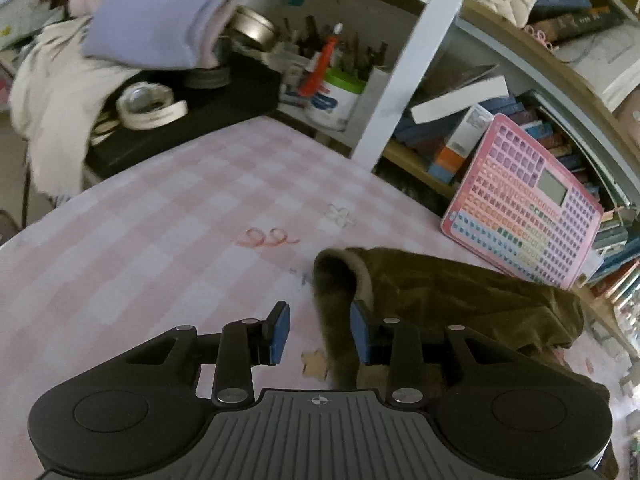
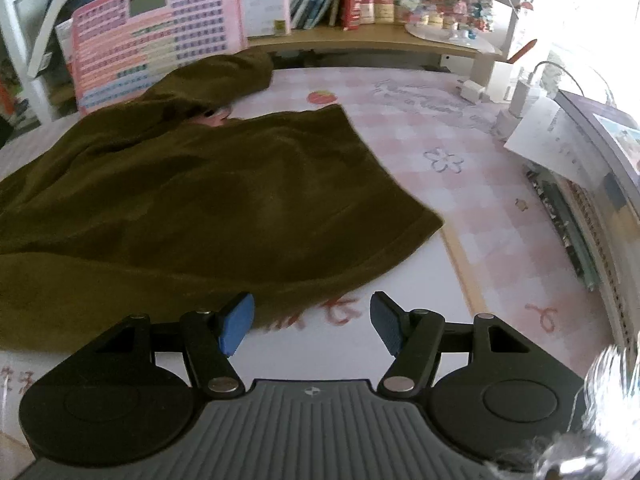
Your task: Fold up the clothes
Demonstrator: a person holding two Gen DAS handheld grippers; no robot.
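Left wrist view: our left gripper hangs with its blue pads spread and nothing between them, poised over the cuffed sleeve end of the olive-brown garment on the pink checked tablecloth. We judge we're reaching for that sleeve; next we close on its cuff.

Right wrist view: our right gripper is spread wide too, empty, just short of the garment's near hem. The cloth lies rumpled, its far part touching the pink toy keyboard. We need to pinch the hem before folding.
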